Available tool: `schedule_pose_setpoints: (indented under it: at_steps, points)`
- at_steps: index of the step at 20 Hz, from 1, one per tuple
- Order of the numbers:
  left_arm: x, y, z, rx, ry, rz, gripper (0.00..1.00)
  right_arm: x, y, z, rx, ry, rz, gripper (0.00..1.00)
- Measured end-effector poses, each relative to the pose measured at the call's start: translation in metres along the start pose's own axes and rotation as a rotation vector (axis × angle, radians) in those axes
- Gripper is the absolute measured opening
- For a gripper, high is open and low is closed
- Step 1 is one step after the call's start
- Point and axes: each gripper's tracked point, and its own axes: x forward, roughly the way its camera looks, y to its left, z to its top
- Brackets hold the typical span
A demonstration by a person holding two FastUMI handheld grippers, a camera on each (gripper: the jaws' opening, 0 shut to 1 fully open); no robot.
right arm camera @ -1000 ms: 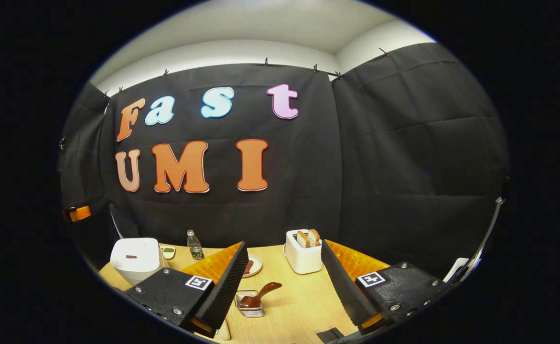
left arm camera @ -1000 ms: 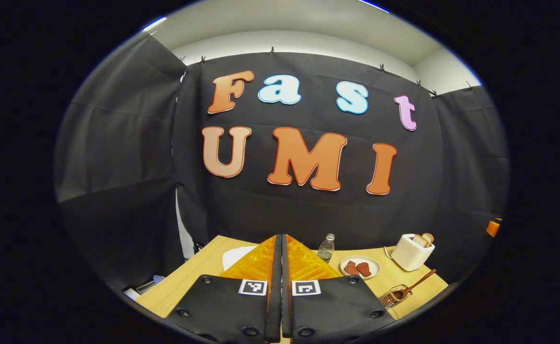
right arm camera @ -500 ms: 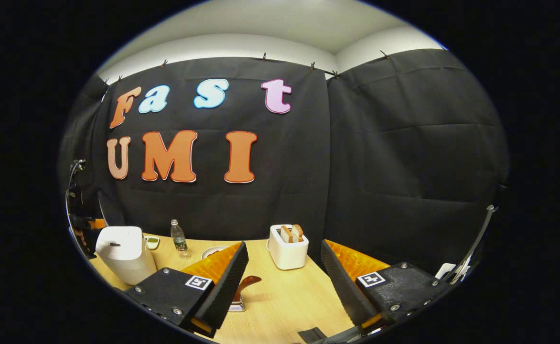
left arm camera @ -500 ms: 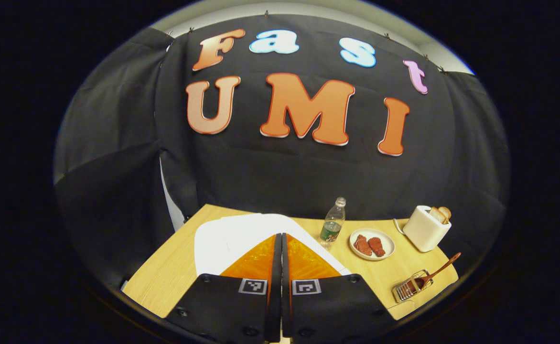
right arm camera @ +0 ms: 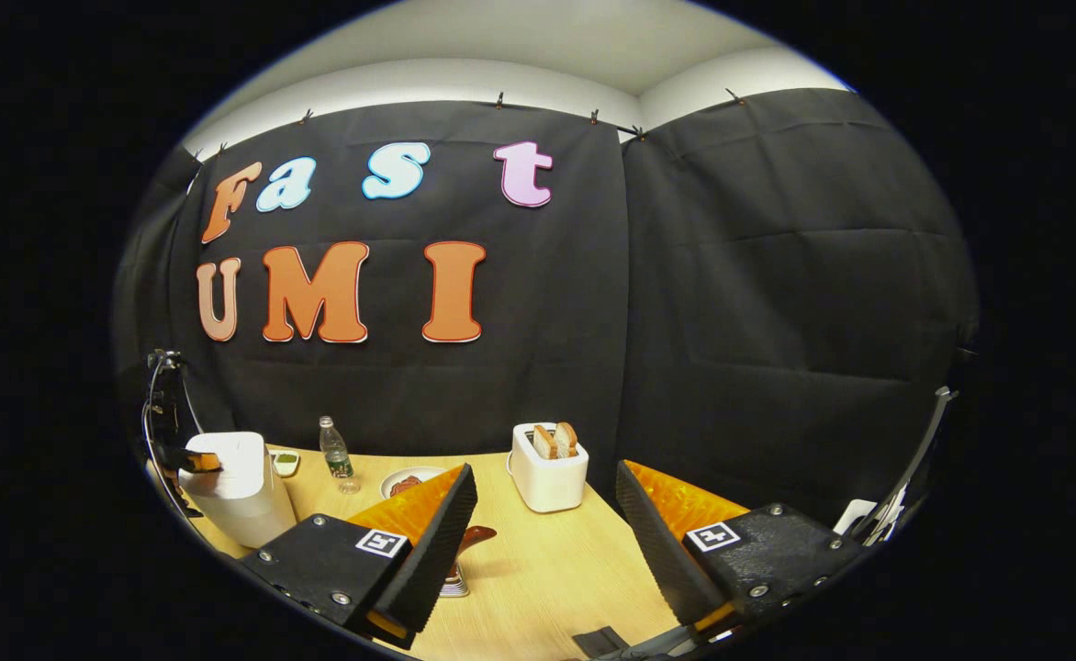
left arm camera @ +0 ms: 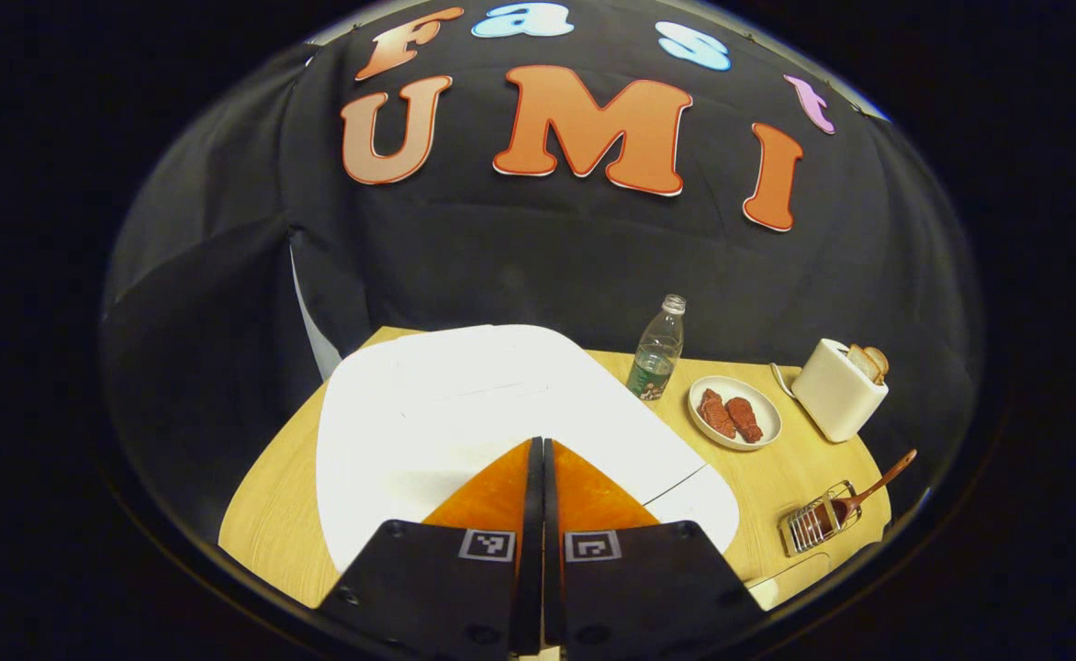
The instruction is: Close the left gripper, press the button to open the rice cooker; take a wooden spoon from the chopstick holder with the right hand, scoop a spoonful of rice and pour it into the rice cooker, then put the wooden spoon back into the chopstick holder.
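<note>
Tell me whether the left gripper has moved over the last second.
Yes. The left gripper, shut, has come down and forward over the rice cooker, whose white lid looms far larger in the left gripper view than before.

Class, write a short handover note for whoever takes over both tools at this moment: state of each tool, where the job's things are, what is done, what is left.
Left tool: fingers together, poised over the white rice cooker's closed lid; whether it touches cannot be told.
Right tool: open, holding nothing, above the table.
Wooden spoon sits in the chopstick holder, near the table's right edge in the left gripper view; the toaster stands behind it.
Done: left tool closed.
Left: press the button, take the spoon, scoop rice, pour it into the cooker, return the spoon. I can't tell for sure where the rice is.
</note>
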Motion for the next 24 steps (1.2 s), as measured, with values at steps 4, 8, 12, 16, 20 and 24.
schedule_pose_setpoints:
  at_steps: [4, 8, 12, 16, 20, 24]
  points:
    - [-0.002, 0.001, -0.006, 0.023, 0.032, 0.046, 0.06, 0.003, 0.012, -0.006, 0.033, 0.017, 0.021, 0.95]
    - [-0.002, 0.001, -0.006, -0.037, 0.043, -0.008, 0.07, 0.004, 0.015, -0.017, 0.019, 0.038, 0.030, 0.95]
    - [-0.004, 0.005, -0.009, -0.020, 0.057, -0.007, 0.07, 0.002, 0.011, -0.025, 0.040, 0.056, 0.028, 0.95]
    - [-0.005, 0.004, 0.000, -0.014, 0.041, -0.003, 0.06, 0.003, 0.017, -0.030, 0.045, 0.076, 0.045, 0.95]
    - [-0.022, 0.001, 0.009, -0.065, 0.039, 0.006, 0.05, 0.005, 0.017, -0.019, 0.037, 0.047, 0.046, 0.95]
    - [-0.023, -0.001, 0.016, -0.070, 0.048, -0.016, 0.05, 0.008, 0.022, -0.019, 0.039, 0.048, 0.059, 0.95]
